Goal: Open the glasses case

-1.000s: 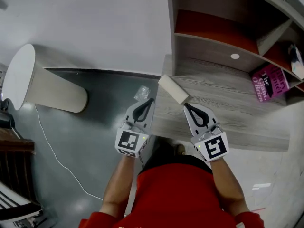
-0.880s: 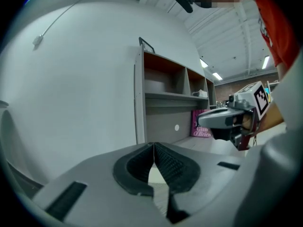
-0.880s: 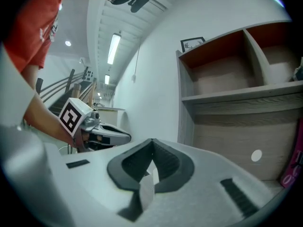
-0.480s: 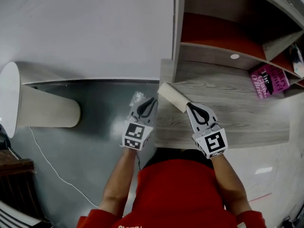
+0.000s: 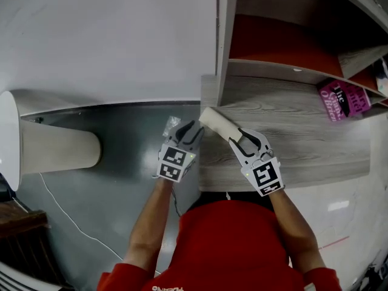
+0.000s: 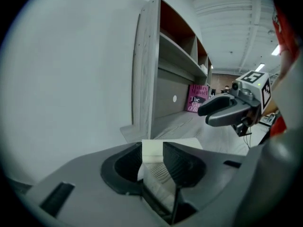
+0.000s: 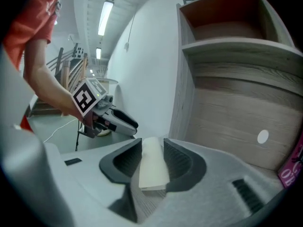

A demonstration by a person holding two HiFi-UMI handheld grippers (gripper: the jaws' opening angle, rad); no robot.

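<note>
Two-sided approach to the closed cream-white oblong glasses case (image 5: 216,123), lying aslant near the left edge of the grey wood-grain table (image 5: 303,139). Left hand-held gripper (image 5: 191,131) at its outer end, just off the table's edge; right hand-held gripper (image 5: 244,139) at its nearer end. Have both just been opening: released, jaws apart, with an end of the case between each pair, not clamped.

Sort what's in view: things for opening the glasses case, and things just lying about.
For the job: glasses case on the desk; left gripper and right gripper, jaws just opened, case seen between them, not clamped.
Lying about: pink book; crumpled wrapper on the floor.
</note>
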